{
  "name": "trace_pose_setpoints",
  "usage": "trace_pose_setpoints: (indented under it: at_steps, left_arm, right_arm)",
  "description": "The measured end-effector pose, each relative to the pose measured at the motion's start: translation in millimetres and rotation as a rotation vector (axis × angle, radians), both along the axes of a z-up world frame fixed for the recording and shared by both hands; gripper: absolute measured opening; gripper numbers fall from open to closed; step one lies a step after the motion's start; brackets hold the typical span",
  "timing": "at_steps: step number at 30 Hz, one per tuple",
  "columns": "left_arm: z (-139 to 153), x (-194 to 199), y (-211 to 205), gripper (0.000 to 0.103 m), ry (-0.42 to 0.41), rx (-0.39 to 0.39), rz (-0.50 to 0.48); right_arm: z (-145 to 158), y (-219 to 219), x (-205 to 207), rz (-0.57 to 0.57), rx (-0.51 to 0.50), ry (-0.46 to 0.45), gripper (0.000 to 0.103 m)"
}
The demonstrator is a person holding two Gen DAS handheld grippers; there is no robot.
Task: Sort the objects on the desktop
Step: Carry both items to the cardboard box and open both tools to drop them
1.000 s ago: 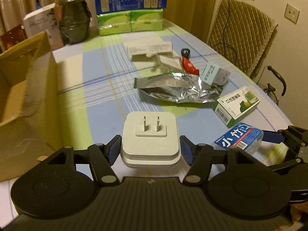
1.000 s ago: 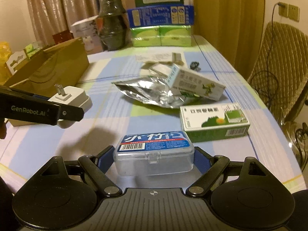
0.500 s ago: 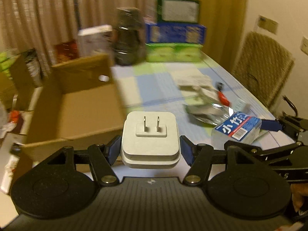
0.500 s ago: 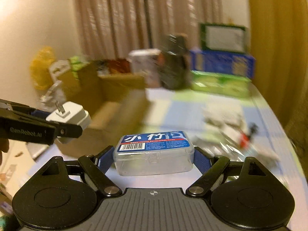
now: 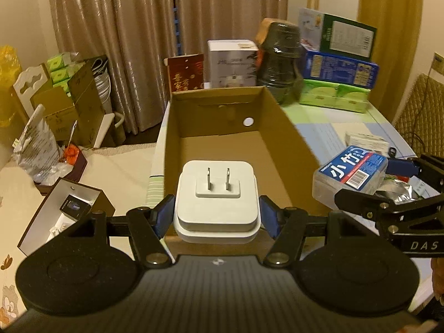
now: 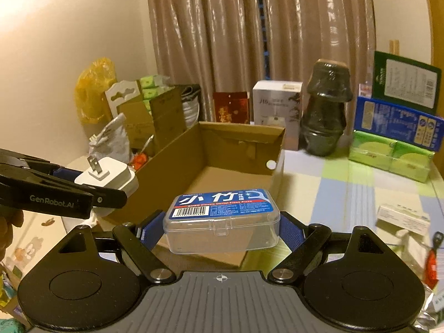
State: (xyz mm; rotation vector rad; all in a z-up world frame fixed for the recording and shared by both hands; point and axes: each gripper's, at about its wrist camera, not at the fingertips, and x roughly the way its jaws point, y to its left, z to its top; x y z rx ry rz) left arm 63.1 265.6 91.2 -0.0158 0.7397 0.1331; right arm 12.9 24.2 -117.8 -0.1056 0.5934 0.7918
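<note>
My left gripper (image 5: 216, 216) is shut on a white plug adapter (image 5: 217, 202), prongs up, held above the near end of an open cardboard box (image 5: 266, 105). My right gripper (image 6: 220, 229) is shut on a clear floss-pick case with a blue label (image 6: 220, 216), held above the box's near right corner (image 6: 241, 258). The case (image 5: 351, 170) and the right gripper show at right in the left wrist view. The adapter (image 6: 106, 177) and the left gripper show at left in the right wrist view. The box (image 6: 241, 136) looks empty inside.
Beyond the box stand a dark wrapped jar (image 6: 326, 113), a white carton (image 6: 277, 102) and stacked blue and green boxes (image 6: 396, 138). A small white box (image 6: 402, 217), a red item (image 6: 431, 260) and a foil bag (image 5: 399, 191) lie on the tablecloth at right. Floor clutter sits left.
Both grippers rose and swung left from the table items to above the cardboard box, each still holding its object.
</note>
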Motion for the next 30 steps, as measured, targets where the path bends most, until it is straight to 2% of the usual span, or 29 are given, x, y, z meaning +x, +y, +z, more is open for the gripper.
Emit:
trace_pose_setpoints:
  at_steps: [8, 9, 12, 14, 18, 21, 25, 30]
  left_arm:
    - [-20, 18, 17, 0.06, 0.011, -0.034, -0.002]
    - [-22, 20, 18, 0.06, 0.011, -0.037, -0.004]
    - [-27, 23, 21, 0.07, 0.008, -0.034, 0.012]
    - [-27, 21, 22, 0.07, -0.009, -0.053, 0.024]
    - [-23, 7, 21, 0.071, -0.038, -0.067, 0.037]
    - [-18, -9, 17, 0.079, -0.066, -0.078, 0.053]
    - [-13, -30, 8, 0.079, -0.081, -0.099, 0.07]
    - [-10, -54, -16, 0.082, -0.091, -0.118, 0.07]
  right_arm:
    - [-9, 11, 15, 0.02, 0.022, 0.031, 0.083]
    - [-11, 11, 17, 0.025, 0.021, 0.037, 0.084]
    - [-11, 7, 17, 0.016, 0.032, 0.032, 0.093]
    - [-9, 1, 14, 0.007, 0.036, 0.027, 0.095]
    - [-8, -19, 4, -0.018, 0.046, 0.041, 0.097]
    - [-10, -39, -7, -0.045, 0.045, 0.069, 0.098]
    - [-15, -71, -26, -0.084, 0.044, 0.095, 0.099]
    - [-18, -118, -49, -0.132, 0.019, 0.076, 0.1]
